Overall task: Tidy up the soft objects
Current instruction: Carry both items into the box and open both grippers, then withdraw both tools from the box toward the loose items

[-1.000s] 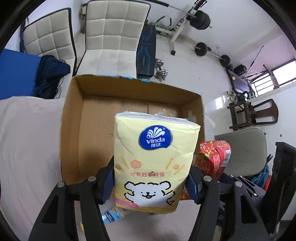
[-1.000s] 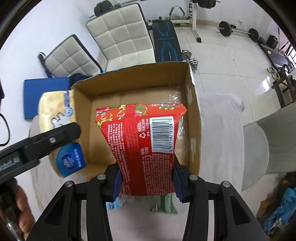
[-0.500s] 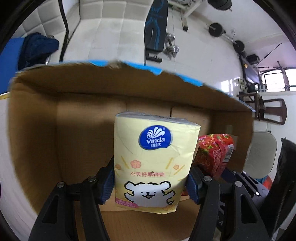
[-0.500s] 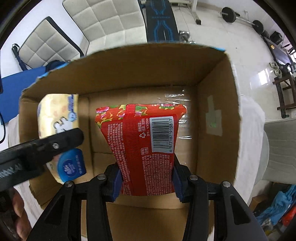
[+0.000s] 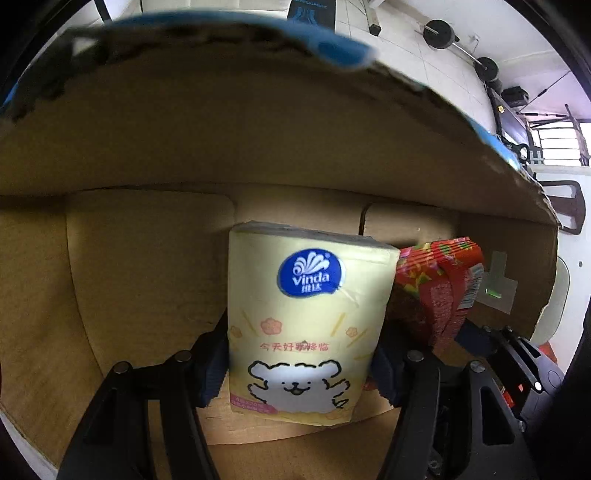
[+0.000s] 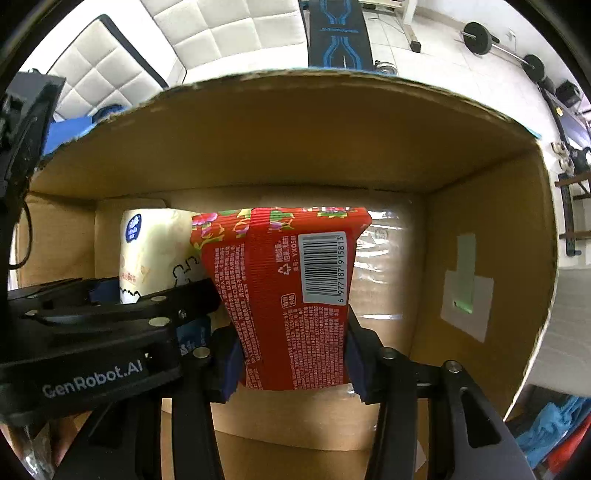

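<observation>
My left gripper (image 5: 299,373) is shut on a yellow Vinda tissue pack (image 5: 303,321) and holds it deep inside the cardboard box (image 5: 147,258), close to the floor. My right gripper (image 6: 291,365) is shut on a red tissue pack (image 6: 295,295) with a barcode, also inside the box (image 6: 480,184), just right of the yellow pack (image 6: 155,247). The red pack (image 5: 439,288) shows beside the yellow one in the left wrist view. The left gripper's body (image 6: 92,332) shows at the left of the right wrist view.
The box's walls surround both grippers closely; a taped patch (image 6: 465,288) is on its right wall. Beyond the box are white padded chairs (image 6: 229,33), a weight bench (image 6: 336,29) and barbells (image 5: 439,33) on the tiled floor.
Both grippers have gone forward and down from above the box's opening to deep inside it, each still holding its pack. The two packs now sit side by side.
</observation>
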The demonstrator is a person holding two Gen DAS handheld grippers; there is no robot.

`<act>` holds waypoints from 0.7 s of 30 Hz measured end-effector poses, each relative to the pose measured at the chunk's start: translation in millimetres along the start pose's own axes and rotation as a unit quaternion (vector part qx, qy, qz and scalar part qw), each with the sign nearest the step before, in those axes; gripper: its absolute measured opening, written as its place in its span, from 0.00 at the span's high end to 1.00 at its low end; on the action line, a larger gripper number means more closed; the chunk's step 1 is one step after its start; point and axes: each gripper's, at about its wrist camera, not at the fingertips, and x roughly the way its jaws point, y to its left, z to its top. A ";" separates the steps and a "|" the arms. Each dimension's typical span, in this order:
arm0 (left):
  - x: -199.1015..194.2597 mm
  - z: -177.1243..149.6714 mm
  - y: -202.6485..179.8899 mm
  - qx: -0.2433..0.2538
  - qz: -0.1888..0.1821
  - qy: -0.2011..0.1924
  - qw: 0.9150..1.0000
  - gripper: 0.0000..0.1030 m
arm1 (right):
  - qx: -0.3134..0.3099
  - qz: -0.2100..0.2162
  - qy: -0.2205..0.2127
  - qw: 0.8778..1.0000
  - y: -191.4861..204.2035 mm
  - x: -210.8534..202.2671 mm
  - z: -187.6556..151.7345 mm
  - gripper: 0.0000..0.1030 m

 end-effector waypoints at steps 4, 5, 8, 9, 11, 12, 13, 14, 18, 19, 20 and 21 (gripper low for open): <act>-11.5 -7.1 -3.5 0.002 0.013 -0.014 1.000 0.24 | 0.003 -0.006 0.003 1.000 -0.5 -0.4 0.0 0.40; -14.5 -8.9 -4.5 0.006 0.017 -0.019 1.000 0.23 | 0.005 -0.004 0.004 1.000 -1.0 -1.2 -0.6 0.39; -29.2 -17.4 -7.2 0.013 0.029 -0.031 0.999 0.15 | 0.010 -0.005 0.008 1.000 -2.7 -4.5 -4.6 0.32; -33.4 -20.6 -7.5 0.017 0.032 -0.037 0.999 0.13 | 0.007 -0.007 0.008 1.000 -1.4 -6.9 -6.7 0.32; -42.5 -28.8 -6.2 0.020 0.042 -0.051 0.998 0.08 | 0.008 -0.010 0.009 1.000 -3.2 -9.2 -13.1 0.23; -48.0 -33.0 -6.1 0.021 0.044 -0.058 0.997 0.04 | 0.009 -0.008 0.009 1.000 -3.2 -11.2 -17.1 0.14; -52.9 -35.9 -4.9 0.022 0.046 -0.064 0.997 0.00 | 0.010 -0.005 0.009 1.000 -2.4 -19.4 -18.7 0.12; -58.9 -43.2 -2.0 0.023 0.053 -0.076 0.995 0.00 | 0.013 -0.002 0.005 1.000 -1.9 -22.9 -24.2 0.09; -71.9 -58.8 0.7 0.030 0.079 -0.110 0.990 0.00 | 0.014 0.002 -0.016 1.000 0.2 -38.0 -48.7 0.00; -76.1 -64.7 2.0 0.031 0.085 -0.117 0.989 0.00 | 0.015 -0.003 -0.025 1.000 1.3 -43.1 -56.4 0.00; -80.6 -72.7 2.7 0.031 0.092 -0.131 0.987 0.00 | 0.015 -0.009 -0.033 0.999 1.4 -45.7 -56.2 0.00; -85.9 -80.9 4.0 0.032 0.099 -0.143 0.984 0.00 | 0.015 -0.011 -0.044 0.999 3.8 -50.8 -63.6 0.00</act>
